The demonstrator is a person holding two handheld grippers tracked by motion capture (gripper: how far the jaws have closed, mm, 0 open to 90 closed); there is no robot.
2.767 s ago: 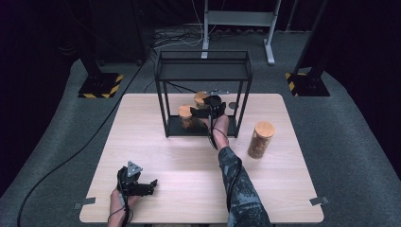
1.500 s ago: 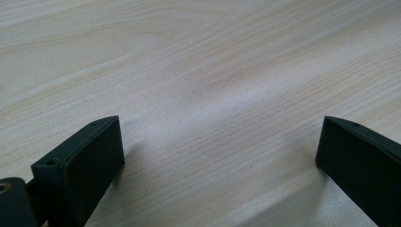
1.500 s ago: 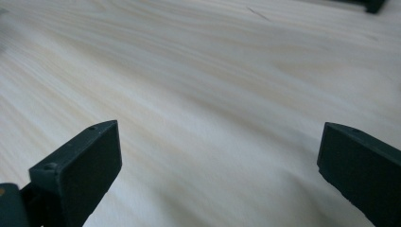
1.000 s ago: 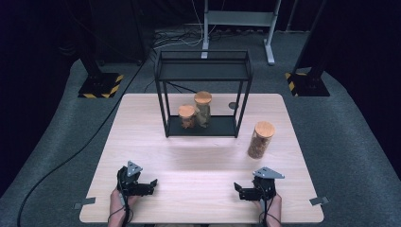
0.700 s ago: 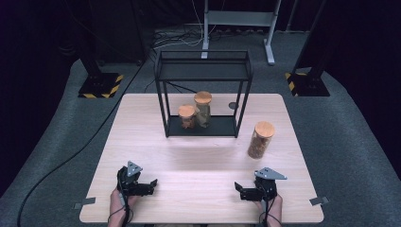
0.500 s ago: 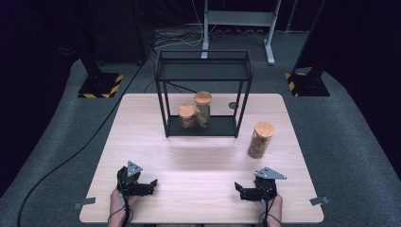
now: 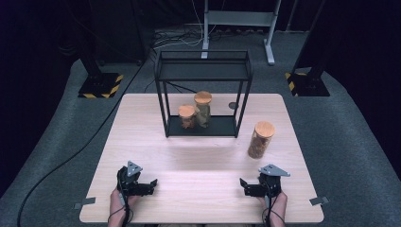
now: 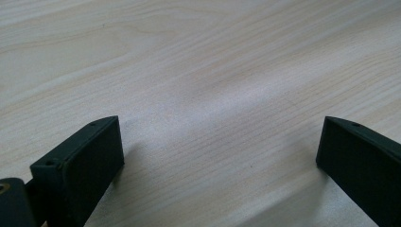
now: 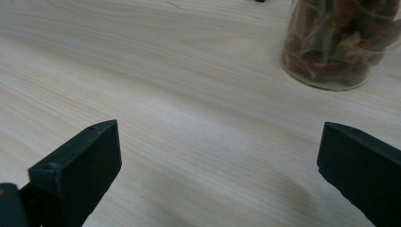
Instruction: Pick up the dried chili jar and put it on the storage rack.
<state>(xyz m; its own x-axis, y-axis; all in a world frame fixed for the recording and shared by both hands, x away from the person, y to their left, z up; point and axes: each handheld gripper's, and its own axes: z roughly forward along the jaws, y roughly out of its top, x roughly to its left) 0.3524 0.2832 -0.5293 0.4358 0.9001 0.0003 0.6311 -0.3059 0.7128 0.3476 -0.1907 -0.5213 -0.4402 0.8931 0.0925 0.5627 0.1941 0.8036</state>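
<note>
A pale wooden counter (image 7: pixel 198 156) stands on a grey carpeted floor (image 7: pixel 56 142), and a person's two hands come in over its near edge. The left tongs (image 7: pixel 150 183) lie low near the near left corner, held in the left hand (image 7: pixel 118 201), jaws pointing toward the right edge. In the left gripper view the left tongs (image 8: pixel 220 151) are spread wide with nothing but bare wood grain between the jaws, gripping nothing. The right tongs (image 7: pixel 244 185) sit near the near right corner in the right hand (image 7: pixel 274 203), jaws pointing toward the left edge, so the two face each other, well apart. In the right gripper view the right tongs (image 9: pixel 220 151) are likewise spread wide and empty, close above the wood.

A black wire-frame shelf (image 7: pixel 204 64) stands toward the far edge, about midway between left and right. On its bottom tray stand two cork-lidded glass jars just beside each other: a short jar (image 7: pixel 187 117) on the left and a taller jar (image 7: pixel 203 109) on the right; whether they touch cannot be told. A third, tall jar (image 7: pixel 260 140) with a cork lid stands upright on the counter outside the shelf, near the right edge and beyond the right tongs. Its lower part shows in the right gripper view as the tall jar (image 9: pixel 340 47), filled with brownish and reddish pieces, apart from the jaws. A small dark round thing (image 7: pixel 232 105) lies on the counter behind the shelf, too small to tell
</note>
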